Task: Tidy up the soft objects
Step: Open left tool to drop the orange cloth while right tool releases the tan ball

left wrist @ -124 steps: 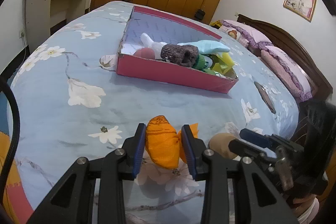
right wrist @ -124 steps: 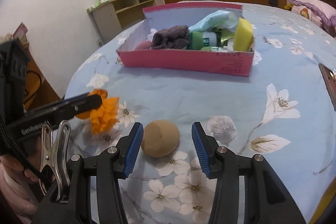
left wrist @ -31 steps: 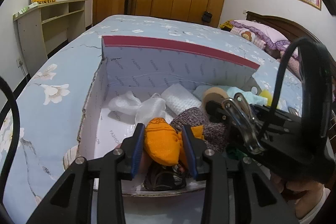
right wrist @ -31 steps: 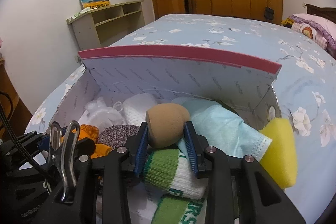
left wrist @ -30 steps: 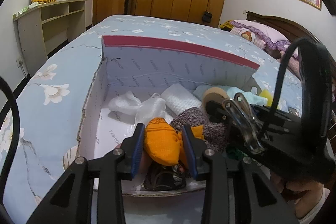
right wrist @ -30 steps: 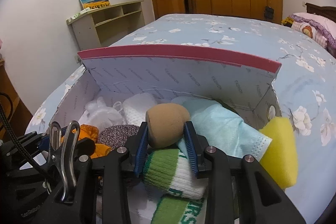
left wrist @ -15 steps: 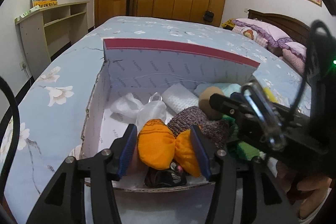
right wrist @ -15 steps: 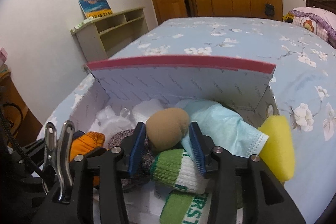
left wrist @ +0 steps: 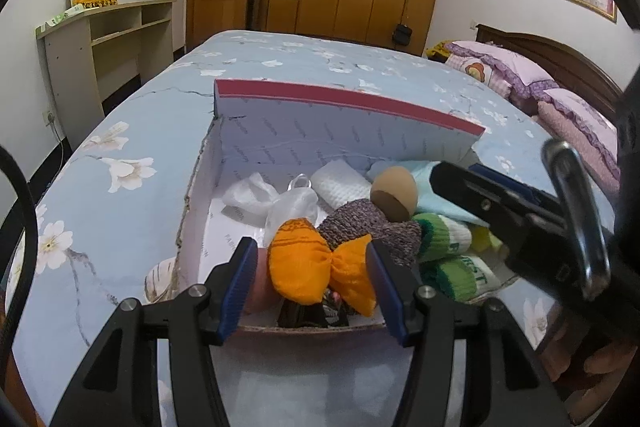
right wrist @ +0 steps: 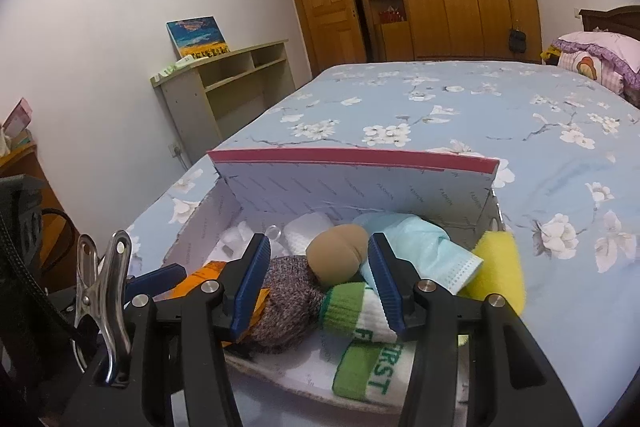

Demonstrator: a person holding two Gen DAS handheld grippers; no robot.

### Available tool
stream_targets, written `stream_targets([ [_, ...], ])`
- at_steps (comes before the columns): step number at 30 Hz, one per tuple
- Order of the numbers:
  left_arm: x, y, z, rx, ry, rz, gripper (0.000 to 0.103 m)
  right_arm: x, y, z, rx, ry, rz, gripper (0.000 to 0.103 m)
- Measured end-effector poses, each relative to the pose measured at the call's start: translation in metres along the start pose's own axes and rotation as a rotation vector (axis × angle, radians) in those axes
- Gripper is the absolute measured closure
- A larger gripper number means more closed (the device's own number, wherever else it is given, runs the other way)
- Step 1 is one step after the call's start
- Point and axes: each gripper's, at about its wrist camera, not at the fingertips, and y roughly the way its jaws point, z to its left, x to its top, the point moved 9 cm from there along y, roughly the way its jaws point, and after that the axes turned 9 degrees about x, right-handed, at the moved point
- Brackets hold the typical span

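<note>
Left wrist view looks down along the left gripper into a pink-edged cardboard box on the floral bedspread. Its jaws have just been opening; the orange cloth pouch lies between the blue pads with a gap on the left side, and on the right the pouch's edge comes close to the pad, whether touching I cannot tell. Just beyond it lies a grey knitted piece, and on that, a tan sponge ball. To the right of the pouch are green-and-white socks with letters ending "ST". The inner box wall carries a faint repeated print, too small to read here.

In the right wrist view, the right gripper hangs over the same box, jaws just parted, with the tan sponge ball between the pads and clear of both. Below the pads the sock reads "FIRST" in green. Beyond the right pad lie a pale blue face mask and a yellow sponge. The box wall repeats "FASHION"
</note>
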Motion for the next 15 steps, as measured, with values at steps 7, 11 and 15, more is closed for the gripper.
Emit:
stream_targets([
  [7,-0.001,-0.018,0.001,-0.002,0.002,-0.018,0.044,-0.004,-0.018,0.003,-0.027,0.001,-0.003,0.049],
  [11,-0.003,-0.028,0.001,-0.006,-0.003,-0.021,0.044,-0.008,-0.029,0.004,-0.041,0.007,-0.003,0.049],
  [15,-0.005,-0.039,0.0,-0.007,0.001,-0.032,0.044,-0.013,-0.042,0.008,-0.051,0.008,-0.005,0.049],
])
